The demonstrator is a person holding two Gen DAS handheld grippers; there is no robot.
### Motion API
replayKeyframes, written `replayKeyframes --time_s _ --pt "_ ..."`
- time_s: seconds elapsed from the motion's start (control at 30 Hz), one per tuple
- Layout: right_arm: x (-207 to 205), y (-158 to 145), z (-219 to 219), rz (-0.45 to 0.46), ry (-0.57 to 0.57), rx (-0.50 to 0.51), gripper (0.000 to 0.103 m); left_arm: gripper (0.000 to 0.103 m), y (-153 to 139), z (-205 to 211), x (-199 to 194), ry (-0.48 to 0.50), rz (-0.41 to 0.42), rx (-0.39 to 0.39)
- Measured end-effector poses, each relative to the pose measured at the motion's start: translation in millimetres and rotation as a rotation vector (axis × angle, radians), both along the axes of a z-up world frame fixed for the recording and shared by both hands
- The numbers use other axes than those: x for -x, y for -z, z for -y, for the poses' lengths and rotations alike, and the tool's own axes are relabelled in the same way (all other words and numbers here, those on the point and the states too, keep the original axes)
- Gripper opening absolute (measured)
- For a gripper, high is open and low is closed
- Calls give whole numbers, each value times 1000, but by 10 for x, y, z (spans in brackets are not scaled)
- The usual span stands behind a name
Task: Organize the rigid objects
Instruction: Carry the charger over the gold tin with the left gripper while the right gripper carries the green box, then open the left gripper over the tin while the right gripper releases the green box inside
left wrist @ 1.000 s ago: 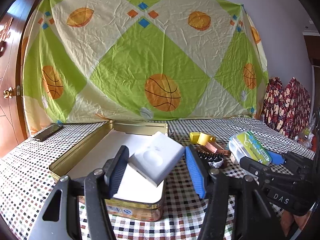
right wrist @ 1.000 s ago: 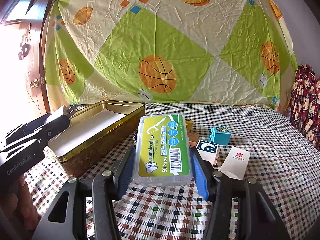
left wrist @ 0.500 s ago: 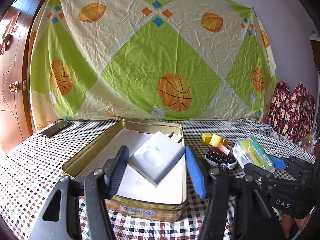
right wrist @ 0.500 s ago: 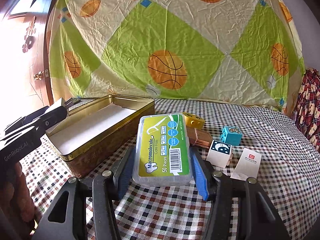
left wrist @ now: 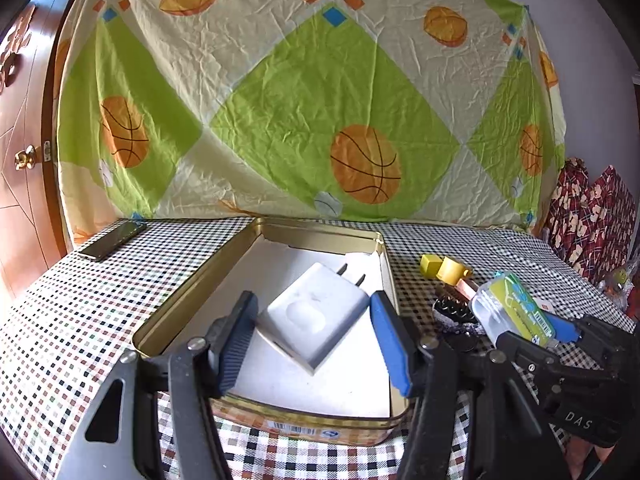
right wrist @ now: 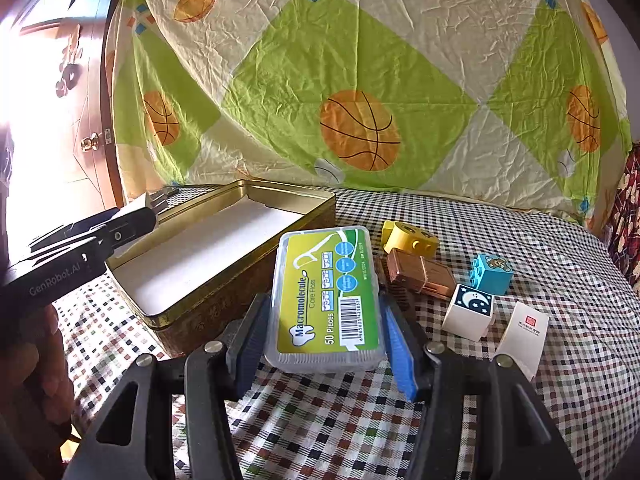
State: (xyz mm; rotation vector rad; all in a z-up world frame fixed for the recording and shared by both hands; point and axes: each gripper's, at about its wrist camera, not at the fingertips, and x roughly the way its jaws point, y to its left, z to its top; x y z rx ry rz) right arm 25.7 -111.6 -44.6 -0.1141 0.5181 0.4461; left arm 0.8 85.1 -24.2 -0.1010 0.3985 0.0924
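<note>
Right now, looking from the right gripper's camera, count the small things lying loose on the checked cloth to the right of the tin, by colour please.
Yellow: 1, the yellow block
Copper-brown: 1, the copper case
Blue: 1, the blue brick
White: 2, the moon cube and the white card box
Total: 5

Home room, wooden door (left wrist: 20, 152), basketball-print sheet (left wrist: 304, 92) on wall, checkered tablecloth (left wrist: 80, 320)

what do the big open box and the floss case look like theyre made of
Open box: likely thin metal, a gold tin with a shiny rolled rim and printed sides. Floss case: clear hard plastic, glossy, its green label showing through the lid.
</note>
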Motion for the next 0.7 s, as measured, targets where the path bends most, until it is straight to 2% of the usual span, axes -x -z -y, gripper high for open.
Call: replayKeyframes --time_s 0.37,0.7 --pt "-229 -214 -207 -3 -62 5 57 58 -75 -117 -206 -2 -39 -19" --pt "-547 -260 -467 -31 -103 19 57 58 -79 -262 -418 -4 -85 -22"
